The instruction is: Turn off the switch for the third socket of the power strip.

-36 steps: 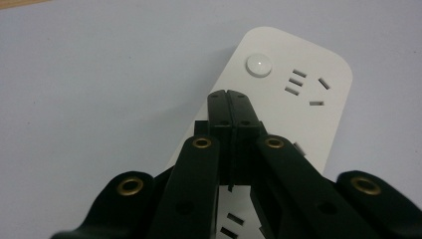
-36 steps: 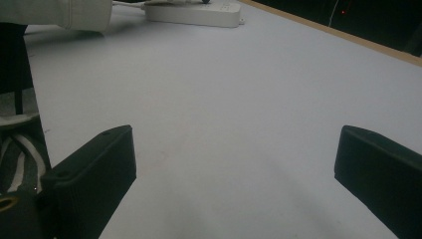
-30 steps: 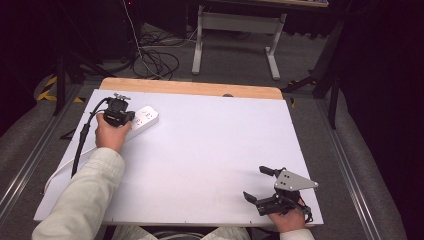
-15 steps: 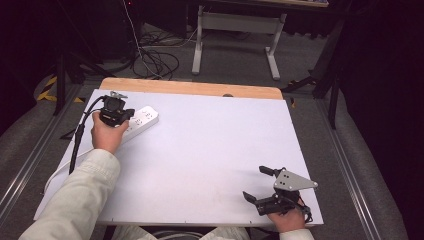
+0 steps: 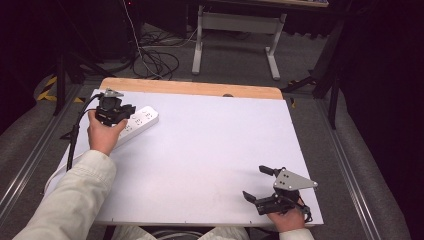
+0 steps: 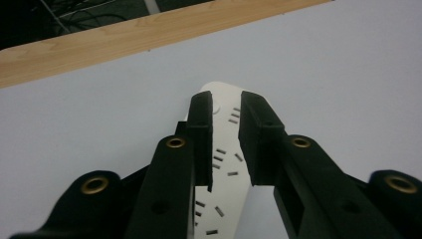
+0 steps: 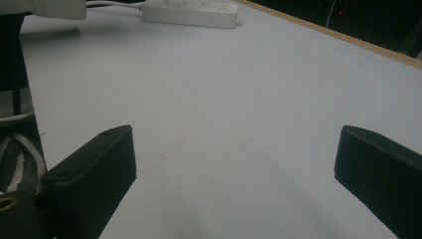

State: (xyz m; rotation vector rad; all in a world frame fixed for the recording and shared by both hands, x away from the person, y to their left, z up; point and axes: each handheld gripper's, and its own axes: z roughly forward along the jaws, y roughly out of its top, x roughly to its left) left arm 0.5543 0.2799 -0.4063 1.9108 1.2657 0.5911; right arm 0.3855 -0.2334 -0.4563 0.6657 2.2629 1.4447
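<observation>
While the white power strip (image 5: 136,125) lies flat near the far left corner of the table (image 5: 210,150), close to the wooden strip (image 5: 190,88) along the far edge, the left hand-held gripper (image 5: 124,111) hovers just over it. Its jaws have just been opening and now stand a narrow gap apart, with the strip's socket face seen below between them in the left gripper view, pads not pressing it. Well apart, at the near right corner, the right hand-held gripper (image 5: 260,182) rests wide open and holds nothing.
</observation>
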